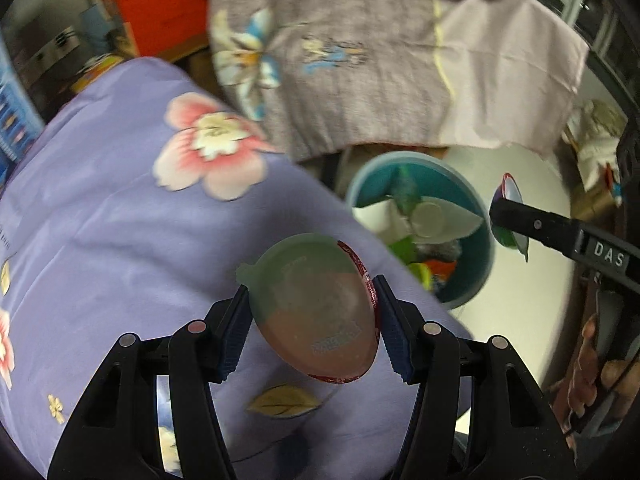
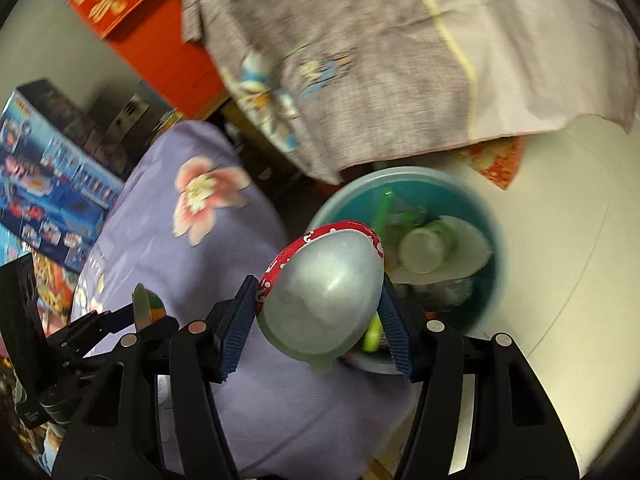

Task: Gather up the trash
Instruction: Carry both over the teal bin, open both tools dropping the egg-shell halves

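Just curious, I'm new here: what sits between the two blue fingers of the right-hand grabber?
A clear egg-shaped shell half with a red rim, clamped between the right gripper fingers, seen in the right wrist view.

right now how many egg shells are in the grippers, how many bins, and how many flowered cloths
egg-shaped plastic halves: 2, one in the left gripper (left half), one in the right gripper (right half)
teal bins: 1 (bin)
flowered cloths: 2 (purple cloth, grey cloth)
total: 5
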Motion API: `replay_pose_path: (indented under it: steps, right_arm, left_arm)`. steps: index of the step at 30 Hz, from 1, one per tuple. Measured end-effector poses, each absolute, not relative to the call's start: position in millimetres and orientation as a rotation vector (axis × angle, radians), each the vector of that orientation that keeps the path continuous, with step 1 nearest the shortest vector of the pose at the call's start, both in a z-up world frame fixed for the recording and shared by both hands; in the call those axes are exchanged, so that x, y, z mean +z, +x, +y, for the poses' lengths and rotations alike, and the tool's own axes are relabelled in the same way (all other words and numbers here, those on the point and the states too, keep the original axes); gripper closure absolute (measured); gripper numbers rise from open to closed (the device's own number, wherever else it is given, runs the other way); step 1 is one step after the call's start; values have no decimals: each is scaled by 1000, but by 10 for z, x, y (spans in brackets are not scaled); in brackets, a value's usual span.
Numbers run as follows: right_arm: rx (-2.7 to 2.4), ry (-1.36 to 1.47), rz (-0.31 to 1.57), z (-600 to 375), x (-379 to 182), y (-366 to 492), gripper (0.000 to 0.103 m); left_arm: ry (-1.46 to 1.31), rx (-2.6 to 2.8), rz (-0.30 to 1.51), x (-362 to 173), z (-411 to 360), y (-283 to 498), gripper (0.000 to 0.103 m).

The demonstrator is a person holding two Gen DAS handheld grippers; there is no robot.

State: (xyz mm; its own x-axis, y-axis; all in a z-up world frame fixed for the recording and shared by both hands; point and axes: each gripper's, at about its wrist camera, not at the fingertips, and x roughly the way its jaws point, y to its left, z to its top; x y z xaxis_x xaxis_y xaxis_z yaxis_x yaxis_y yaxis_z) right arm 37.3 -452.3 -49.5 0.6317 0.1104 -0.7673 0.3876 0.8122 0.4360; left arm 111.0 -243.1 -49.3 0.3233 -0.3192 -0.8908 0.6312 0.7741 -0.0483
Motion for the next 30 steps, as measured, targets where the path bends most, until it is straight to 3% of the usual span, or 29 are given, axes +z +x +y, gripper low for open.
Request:
replay_pose_path:
  steps: [26, 30]
  right_arm:
    - [-252, 720, 954, -5416, -818, 276, 46]
    - [-247, 726, 964, -5472, -847, 352, 46]
  left_arm:
    - [468, -838, 1222, -1101, -4003, 1015, 43]
    - [467, -851, 1236, -1129, -4093, 1031, 29]
